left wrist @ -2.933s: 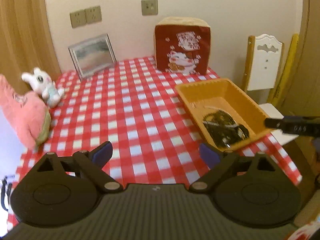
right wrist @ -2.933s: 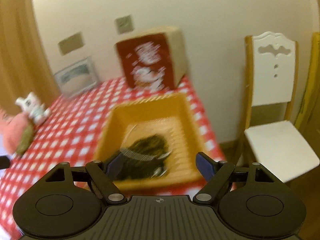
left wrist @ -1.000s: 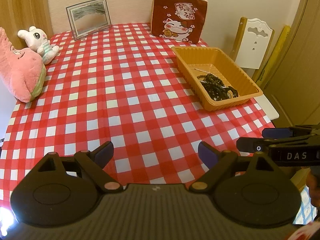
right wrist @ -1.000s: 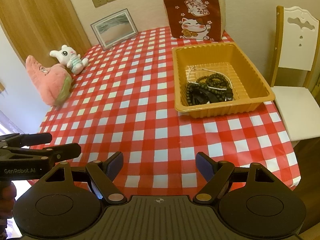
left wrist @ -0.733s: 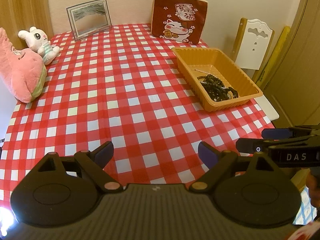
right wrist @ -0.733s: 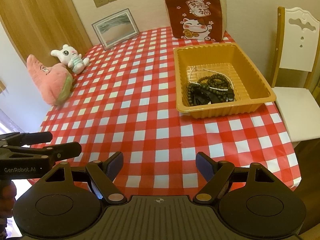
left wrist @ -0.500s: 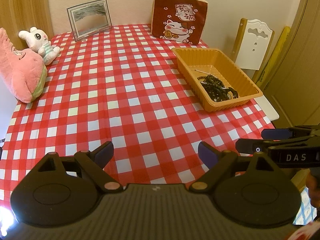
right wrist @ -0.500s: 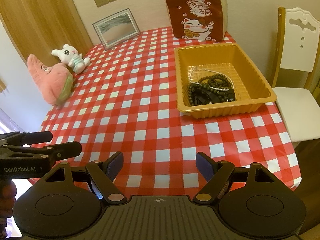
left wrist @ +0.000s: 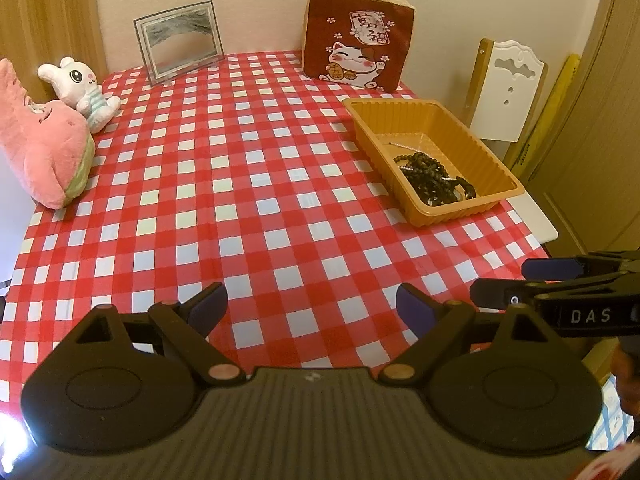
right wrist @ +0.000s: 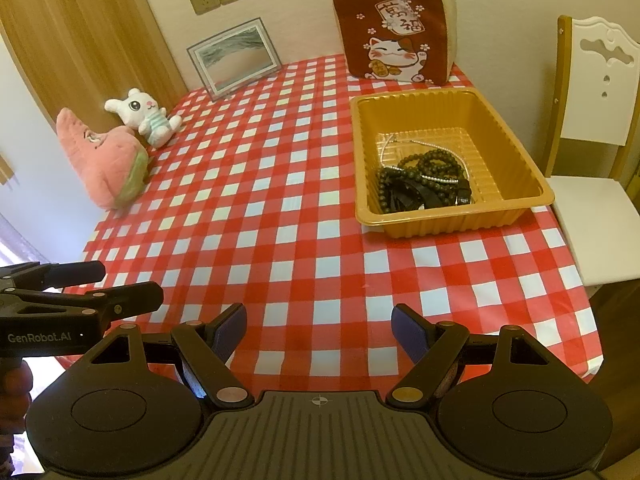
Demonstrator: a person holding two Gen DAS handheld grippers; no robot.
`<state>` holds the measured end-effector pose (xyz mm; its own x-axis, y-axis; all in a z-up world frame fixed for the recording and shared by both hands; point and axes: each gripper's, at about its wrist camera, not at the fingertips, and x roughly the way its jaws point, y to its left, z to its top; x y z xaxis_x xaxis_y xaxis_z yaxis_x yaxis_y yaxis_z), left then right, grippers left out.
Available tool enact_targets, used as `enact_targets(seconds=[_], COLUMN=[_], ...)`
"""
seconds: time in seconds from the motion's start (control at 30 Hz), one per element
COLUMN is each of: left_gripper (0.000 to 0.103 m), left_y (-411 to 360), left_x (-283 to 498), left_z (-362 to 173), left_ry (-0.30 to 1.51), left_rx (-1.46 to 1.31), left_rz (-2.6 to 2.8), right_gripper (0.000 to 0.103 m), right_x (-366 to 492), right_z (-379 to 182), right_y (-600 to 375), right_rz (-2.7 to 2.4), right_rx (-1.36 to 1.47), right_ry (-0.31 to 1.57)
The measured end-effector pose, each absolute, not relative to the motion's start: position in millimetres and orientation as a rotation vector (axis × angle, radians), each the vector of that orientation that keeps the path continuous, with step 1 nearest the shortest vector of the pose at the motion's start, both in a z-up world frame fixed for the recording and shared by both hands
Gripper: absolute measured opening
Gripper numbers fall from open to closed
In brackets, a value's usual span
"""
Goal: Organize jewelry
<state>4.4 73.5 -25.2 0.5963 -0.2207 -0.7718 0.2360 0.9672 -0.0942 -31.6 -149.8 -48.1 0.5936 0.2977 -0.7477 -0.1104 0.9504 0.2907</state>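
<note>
both grippers, left and right, hang spread and empty over the near table edge, well short of the tray; beads sit tangled inside, light, limp and snaggy, so i'd pinch one loose loop on top

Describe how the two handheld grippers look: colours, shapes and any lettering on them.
Both are matte black. The left gripper has two rounded, fan-shaped finger bases with copper-coloured pivot pins, a ribbed grey body between them, and dark blue pads on its fingertips. The right gripper is built the same way. From the side, the left one reads "GenRobot.AI" in white and the right one reads "DAS".
</note>
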Motion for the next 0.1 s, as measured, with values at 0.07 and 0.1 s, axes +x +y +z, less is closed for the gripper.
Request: enact_targets(seconds=[0.07, 0.1], left_gripper=[0.090, 0.090], left_y=[73.1, 73.1], left_x=[3.7, 3.6], left_z=[-24.3, -24.3], left_ry=[0.893, 0.895], left_rx=[0.018, 0.017], left_rz=[-0.263, -0.263], right_gripper=[0.079, 0.079], right_x=[-31.5, -31.7], right_z=[-47.9, -48.0], right_y=[-149.6, -149.9], right_rz=[0.240, 0.240], right_rx=[0.224, 0.224], right_ry=[0.907, 0.907])
